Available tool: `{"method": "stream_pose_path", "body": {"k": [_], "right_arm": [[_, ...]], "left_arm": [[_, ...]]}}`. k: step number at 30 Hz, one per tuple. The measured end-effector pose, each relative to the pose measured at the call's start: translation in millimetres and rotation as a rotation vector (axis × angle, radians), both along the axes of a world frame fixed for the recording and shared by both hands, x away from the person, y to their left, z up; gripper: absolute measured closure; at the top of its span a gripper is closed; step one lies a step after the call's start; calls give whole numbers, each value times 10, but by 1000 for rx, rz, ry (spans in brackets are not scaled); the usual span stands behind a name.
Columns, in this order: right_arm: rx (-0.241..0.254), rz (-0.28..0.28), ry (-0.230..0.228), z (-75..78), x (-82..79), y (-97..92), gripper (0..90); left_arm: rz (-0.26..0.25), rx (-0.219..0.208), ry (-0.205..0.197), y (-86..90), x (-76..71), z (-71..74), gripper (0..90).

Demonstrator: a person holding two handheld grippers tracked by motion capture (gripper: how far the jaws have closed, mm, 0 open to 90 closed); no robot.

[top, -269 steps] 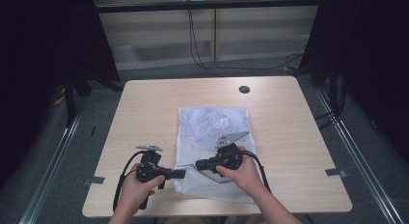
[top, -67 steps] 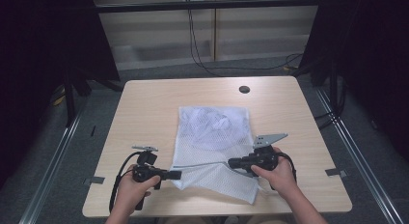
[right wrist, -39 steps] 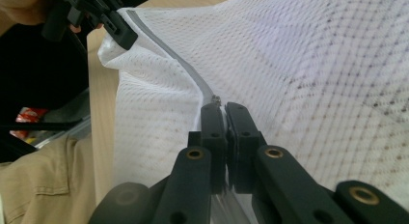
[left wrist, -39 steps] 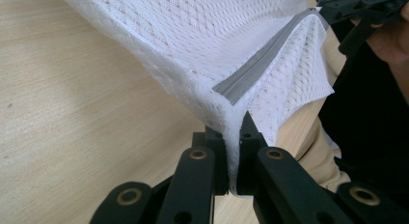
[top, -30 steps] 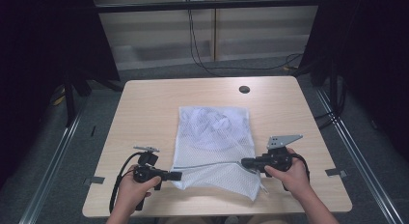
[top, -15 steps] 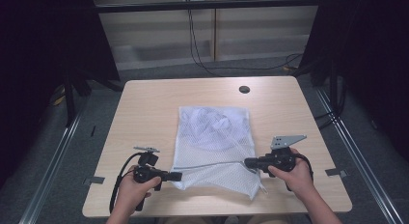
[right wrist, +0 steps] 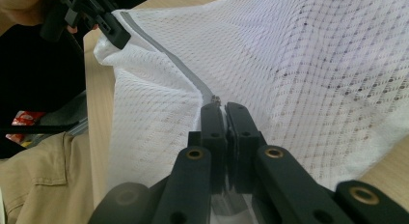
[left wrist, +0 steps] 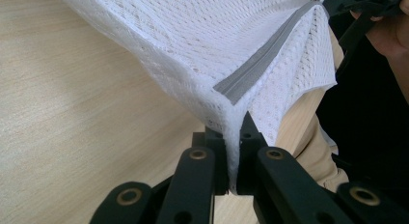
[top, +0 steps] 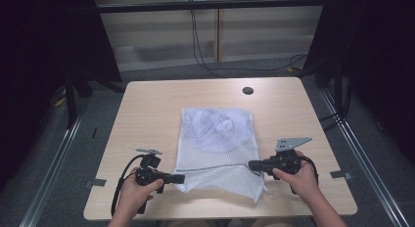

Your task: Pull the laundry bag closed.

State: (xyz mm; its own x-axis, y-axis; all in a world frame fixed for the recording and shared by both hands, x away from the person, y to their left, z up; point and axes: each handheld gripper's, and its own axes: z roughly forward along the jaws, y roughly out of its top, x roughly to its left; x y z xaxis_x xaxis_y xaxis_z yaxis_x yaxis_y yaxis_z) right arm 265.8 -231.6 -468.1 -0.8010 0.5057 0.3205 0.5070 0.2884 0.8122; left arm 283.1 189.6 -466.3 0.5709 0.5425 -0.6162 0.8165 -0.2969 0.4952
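Note:
A white mesh laundry bag [top: 220, 139] lies on the wooden table [top: 156, 109], something white bundled inside its far half. A grey zipper [top: 210, 167] runs taut across its near part. My left gripper [top: 180, 178] is shut on the bag's left end beside the zipper [left wrist: 260, 69], the mesh [left wrist: 193, 35] pinched between its jaws. My right gripper [top: 252, 165] is shut at the zipper's right end, its jaws closed on the small metal zipper pull [right wrist: 215, 99]. In the right gripper view the mesh [right wrist: 308, 60] spreads ahead, and the left gripper [right wrist: 118, 38] holds the far corner.
A dark round grommet [top: 248, 90] sits in the table near its far edge. Cables hang behind the table. The near table edge runs just below both hands. Bare wood lies left and right of the bag.
Over the earlier frames my right gripper has travelled to the right along the zipper line, from mid-bag to the bag's right edge. The left gripper has stayed in place, holding the left end.

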Motion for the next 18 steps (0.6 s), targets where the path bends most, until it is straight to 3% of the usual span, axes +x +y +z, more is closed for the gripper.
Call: {"method": "stream_pose_path", "body": {"k": [6, 18], "right_arm": [[4, 0, 5, -7, -2, -7, 869], [16, -10, 6, -5, -6, -51, 869]], "left_arm": [[-5, 13, -14, 1, 2, 3, 882], [5, 0, -5, -12, -9, 10, 882]]}}
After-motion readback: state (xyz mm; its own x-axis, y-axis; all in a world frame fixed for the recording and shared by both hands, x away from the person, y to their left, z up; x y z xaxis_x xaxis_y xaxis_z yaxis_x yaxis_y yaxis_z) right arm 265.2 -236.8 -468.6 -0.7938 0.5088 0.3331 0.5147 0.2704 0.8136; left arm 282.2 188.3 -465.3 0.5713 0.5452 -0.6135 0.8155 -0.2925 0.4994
